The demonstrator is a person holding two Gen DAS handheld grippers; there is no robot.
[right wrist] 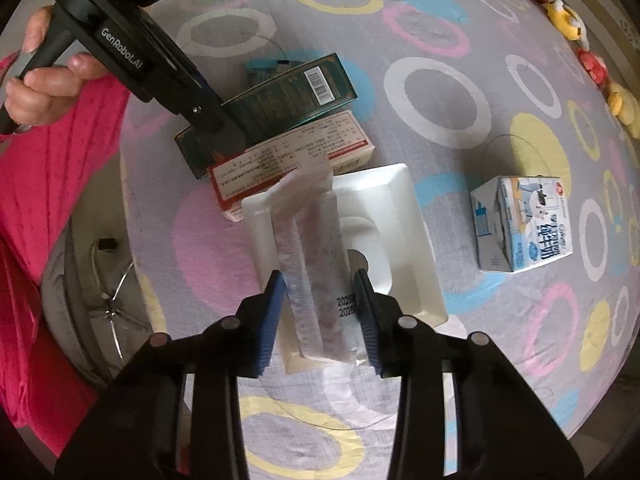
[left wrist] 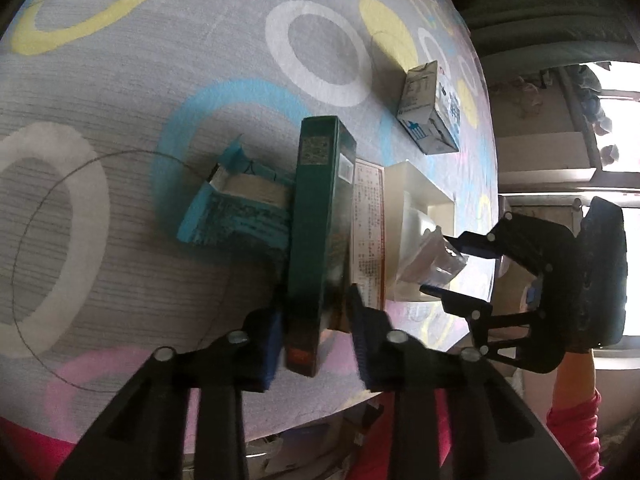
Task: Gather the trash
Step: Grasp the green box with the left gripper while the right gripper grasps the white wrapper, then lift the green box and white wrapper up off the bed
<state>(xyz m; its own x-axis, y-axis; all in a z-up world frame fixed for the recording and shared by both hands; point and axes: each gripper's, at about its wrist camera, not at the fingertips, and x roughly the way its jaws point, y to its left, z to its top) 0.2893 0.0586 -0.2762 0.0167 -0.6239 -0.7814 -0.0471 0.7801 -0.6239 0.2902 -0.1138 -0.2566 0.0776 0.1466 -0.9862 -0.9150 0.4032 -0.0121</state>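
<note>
The right gripper (right wrist: 320, 316) straddles a clear plastic wrapper (right wrist: 316, 264) lying on a white tray (right wrist: 404, 208), its blue pads beside the wrapper's edges. Beyond lie a red-and-white box (right wrist: 280, 152) and a dark green box (right wrist: 288, 96), which the left gripper (right wrist: 208, 116) meets. A blue milk carton (right wrist: 520, 224) stands apart on the ring-patterned counter (right wrist: 440, 100).

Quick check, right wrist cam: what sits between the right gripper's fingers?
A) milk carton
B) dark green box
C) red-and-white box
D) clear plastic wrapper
D: the right gripper straddles the clear plastic wrapper lying over the white tray; the milk carton stands apart, and the left gripper has the dark green box.
</note>
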